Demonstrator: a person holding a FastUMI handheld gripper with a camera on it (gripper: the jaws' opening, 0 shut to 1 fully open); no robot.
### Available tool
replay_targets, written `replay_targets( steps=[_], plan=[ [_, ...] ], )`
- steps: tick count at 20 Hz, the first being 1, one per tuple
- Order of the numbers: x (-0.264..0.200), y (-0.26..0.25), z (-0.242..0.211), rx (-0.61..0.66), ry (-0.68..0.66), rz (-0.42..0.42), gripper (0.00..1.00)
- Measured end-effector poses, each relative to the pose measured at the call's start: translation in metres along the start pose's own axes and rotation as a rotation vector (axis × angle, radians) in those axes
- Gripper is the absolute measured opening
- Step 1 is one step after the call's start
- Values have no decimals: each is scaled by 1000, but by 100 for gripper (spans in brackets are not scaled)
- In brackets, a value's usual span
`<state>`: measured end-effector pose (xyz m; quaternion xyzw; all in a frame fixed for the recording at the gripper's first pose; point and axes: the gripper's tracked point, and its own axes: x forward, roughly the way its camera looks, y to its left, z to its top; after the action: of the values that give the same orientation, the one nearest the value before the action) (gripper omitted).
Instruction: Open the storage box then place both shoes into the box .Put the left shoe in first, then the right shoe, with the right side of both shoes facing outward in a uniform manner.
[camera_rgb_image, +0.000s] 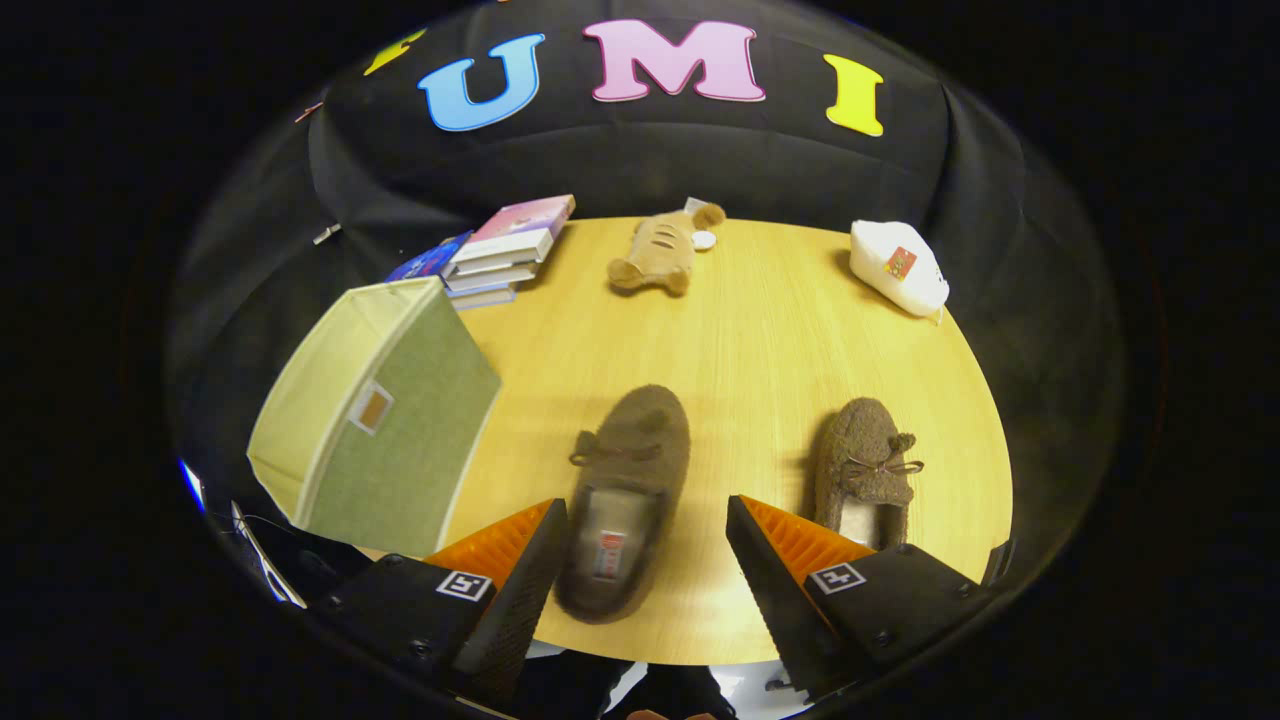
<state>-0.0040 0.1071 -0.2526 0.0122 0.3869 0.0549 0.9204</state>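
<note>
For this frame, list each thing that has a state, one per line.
claw: open, fingers either side of the nearer slipper's heel, not pressing
storage box: tipped at an angle, no shoe visible in it
nearer slipper: on the table, blurred, between the fingers
farther slipper: on the table, untouched
books: stacked, closed
plush toy: lying down
</note>
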Motion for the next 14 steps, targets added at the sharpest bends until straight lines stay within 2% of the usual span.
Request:
replay_targets(
  steps=[1,4,6,8,11,12,13,14],
  plan=[
    [12,-7,-7,-13,16,-4,99],
    [54,3,-16,25,29,57,98],
    [75,5,-13,36,15,76,94],
    [90,9,-14,68,31,94,77],
    [100,9,-19,132,75,86,36],
    [96,4,-20,144,75,65,31],
    [96,-1,-19,159,67,44,19],
    [92,3,-16,168,65,44,11]
  ],
)
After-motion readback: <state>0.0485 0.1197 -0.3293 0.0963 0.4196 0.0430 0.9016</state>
